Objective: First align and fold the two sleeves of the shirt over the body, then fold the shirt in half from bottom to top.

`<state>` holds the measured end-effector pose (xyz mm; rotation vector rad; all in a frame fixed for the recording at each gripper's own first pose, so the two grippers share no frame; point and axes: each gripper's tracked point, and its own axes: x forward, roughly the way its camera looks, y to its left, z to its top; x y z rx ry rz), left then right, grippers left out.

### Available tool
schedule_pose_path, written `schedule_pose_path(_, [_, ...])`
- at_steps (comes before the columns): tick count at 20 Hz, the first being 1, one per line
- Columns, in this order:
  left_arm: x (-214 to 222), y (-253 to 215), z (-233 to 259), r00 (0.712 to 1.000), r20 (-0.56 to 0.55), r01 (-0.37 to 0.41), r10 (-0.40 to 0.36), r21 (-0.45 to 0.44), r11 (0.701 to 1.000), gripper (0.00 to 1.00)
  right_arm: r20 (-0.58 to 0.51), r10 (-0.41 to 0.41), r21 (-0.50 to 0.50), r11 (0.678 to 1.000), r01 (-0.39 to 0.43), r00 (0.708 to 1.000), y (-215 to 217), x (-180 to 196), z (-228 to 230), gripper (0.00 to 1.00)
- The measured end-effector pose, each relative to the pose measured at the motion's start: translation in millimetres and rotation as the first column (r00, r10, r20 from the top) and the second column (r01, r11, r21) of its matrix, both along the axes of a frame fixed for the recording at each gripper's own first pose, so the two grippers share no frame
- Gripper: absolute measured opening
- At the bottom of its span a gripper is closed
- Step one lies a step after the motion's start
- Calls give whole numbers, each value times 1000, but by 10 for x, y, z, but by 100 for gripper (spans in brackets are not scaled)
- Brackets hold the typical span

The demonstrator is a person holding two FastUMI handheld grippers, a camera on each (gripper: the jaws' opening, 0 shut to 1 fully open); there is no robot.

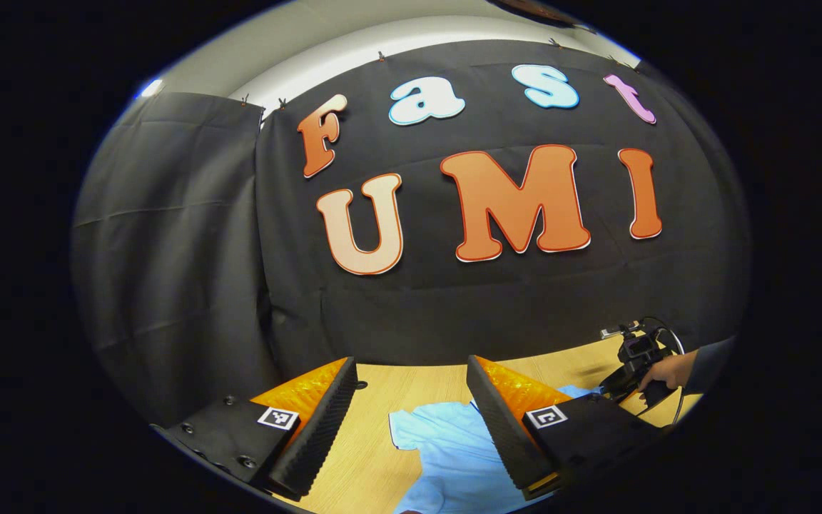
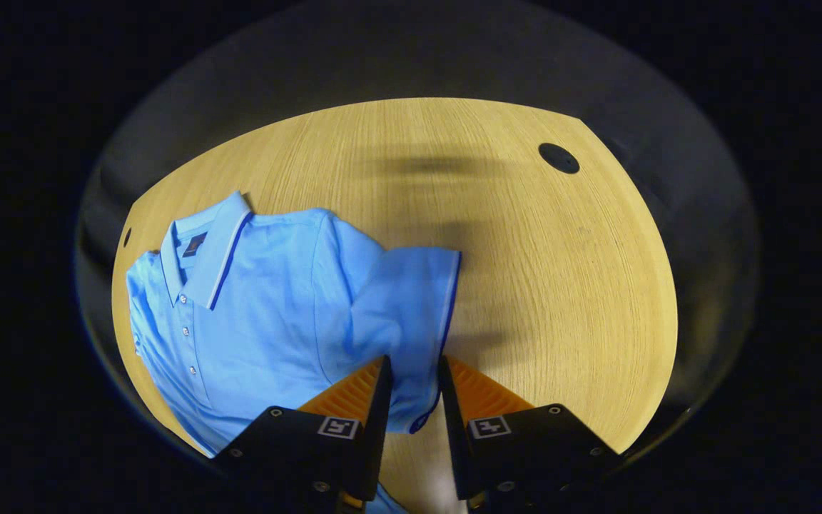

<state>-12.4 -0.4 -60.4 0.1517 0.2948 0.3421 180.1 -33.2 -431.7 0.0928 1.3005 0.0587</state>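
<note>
right gripper point(image 2: 414, 371) perhaps pinching shirt point(image 2: 268, 300) sleeve point(image 2: 411, 300); left gripper point(image 1: 411, 385) spread.

No legible text: the dark label point(image 2: 194, 244) inside the shirt point(image 2: 275, 307) collar is too small to read.

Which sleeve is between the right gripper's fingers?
The sleeve lying toward the bare table, hem between the right gripper fingers; the other lies past the collar.

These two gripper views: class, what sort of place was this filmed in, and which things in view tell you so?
Probably a staged recording booth, not a home. A black cloth wall hangs behind a wooden table; the table carries a blue polo shirt; and a hand holds the right gripper, whose fingers straddle the shirt's sleeve.
</note>
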Motion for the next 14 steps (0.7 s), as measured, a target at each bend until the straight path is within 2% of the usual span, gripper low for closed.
schedule_pose_path(1, [2,-16,17,1000,0,1,-1,4,1000,100,-3,-20,4,1000,20,1000,-4,1,1,28])
schedule_pose_path(3, [2,-49,39,1000,-1,9,-9,14,1000,100,-4,-37,29,999,37,999,-1,-1,5,14])
schedule_pose_path(5, [0,-76,52,1000,0,18,-18,20,1000,100,0,-57,108,993,56,998,59,11,32,7])
schedule_pose_path(7, [-6,-99,59,1000,-1,23,-23,22,1000,100,-4,-66,196,978,66,998,123,-1,85,4])
schedule_pose_path(11, [-16,-76,32,1000,-9,20,-20,14,1000,100,109,-86,317,947,47,990,283,182,458,4])
schedule_pose_path(14, [-4,-85,59,1000,-3,27,-27,21,999,100,153,-79,381,924,15,985,463,233,678,3])
